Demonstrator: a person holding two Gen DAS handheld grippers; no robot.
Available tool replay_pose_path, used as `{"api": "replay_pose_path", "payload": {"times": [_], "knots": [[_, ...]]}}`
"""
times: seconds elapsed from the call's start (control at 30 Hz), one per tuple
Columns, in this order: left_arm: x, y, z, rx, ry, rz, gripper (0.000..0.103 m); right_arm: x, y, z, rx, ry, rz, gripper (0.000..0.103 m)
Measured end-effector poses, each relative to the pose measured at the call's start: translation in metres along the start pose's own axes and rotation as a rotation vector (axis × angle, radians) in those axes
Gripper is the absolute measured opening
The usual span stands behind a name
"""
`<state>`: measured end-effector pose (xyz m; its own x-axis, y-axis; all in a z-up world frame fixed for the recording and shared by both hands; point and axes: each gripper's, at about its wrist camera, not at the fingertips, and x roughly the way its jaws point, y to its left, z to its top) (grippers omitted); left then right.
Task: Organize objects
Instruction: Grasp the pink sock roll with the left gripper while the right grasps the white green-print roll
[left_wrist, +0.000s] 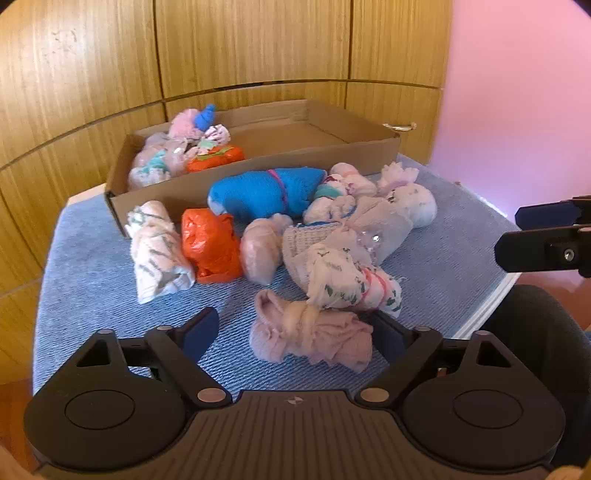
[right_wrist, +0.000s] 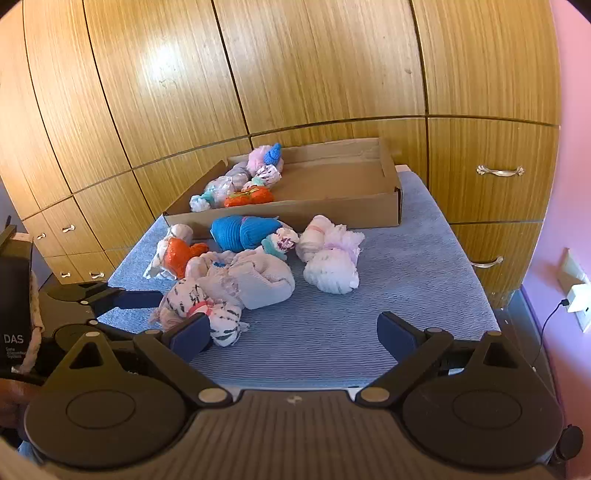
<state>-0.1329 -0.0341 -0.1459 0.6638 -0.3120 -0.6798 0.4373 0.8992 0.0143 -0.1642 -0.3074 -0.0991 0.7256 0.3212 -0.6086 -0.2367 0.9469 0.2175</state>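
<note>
Sock bundles (left_wrist: 280, 236) are lying heaped on the blue-clothed counter (left_wrist: 88, 280) before the part-filled cardboard box (left_wrist: 258, 162), and the left claw (left_wrist: 295, 332), released, is straddling the pink bundle (left_wrist: 310, 332), needing to clench next, right claw (right_wrist: 291, 336) released too.

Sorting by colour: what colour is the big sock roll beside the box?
Blue roll, pink band; left wrist view.
</note>
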Motion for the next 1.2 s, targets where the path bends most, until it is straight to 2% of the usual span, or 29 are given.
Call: {"api": "replay_pose_path", "payload": {"times": [0.13,0.23,0.27,0.47,0.63,1.0,1.1,1.17,1.2], "knots": [[0.002,-0.002,-0.001,0.014,-0.003,-0.022,0.082,0.001,0.001,-0.001,-0.004,0.012,0.002,0.096],[0.001,-0.001,-0.003,0.008,-0.012,-0.035,0.073,0.001,0.003,-0.001,-0.003,0.018,0.000,0.096],[-0.001,-0.001,-0.003,0.007,-0.016,-0.038,0.068,0.002,0.003,-0.001,-0.004,0.018,0.001,0.096],[-0.007,0.001,-0.007,-0.002,-0.024,-0.012,0.066,0.007,0.012,0.001,-0.002,0.028,0.010,0.096],[-0.016,0.012,-0.013,-0.002,-0.017,0.031,0.067,0.022,0.022,0.002,0.109,0.055,0.045,0.096],[-0.049,0.063,-0.022,-0.128,-0.044,0.067,0.067,0.056,0.058,-0.003,0.226,0.045,-0.067,0.090],[-0.051,0.074,-0.024,-0.144,-0.044,0.065,0.067,0.063,0.063,-0.003,0.278,0.049,-0.088,0.083],[-0.051,0.080,-0.025,-0.159,-0.046,0.063,0.067,0.067,0.065,-0.004,0.277,0.057,-0.083,0.072],[-0.050,0.082,-0.026,-0.168,-0.045,0.061,0.067,0.069,0.066,-0.005,0.266,0.067,-0.083,0.072]]}}
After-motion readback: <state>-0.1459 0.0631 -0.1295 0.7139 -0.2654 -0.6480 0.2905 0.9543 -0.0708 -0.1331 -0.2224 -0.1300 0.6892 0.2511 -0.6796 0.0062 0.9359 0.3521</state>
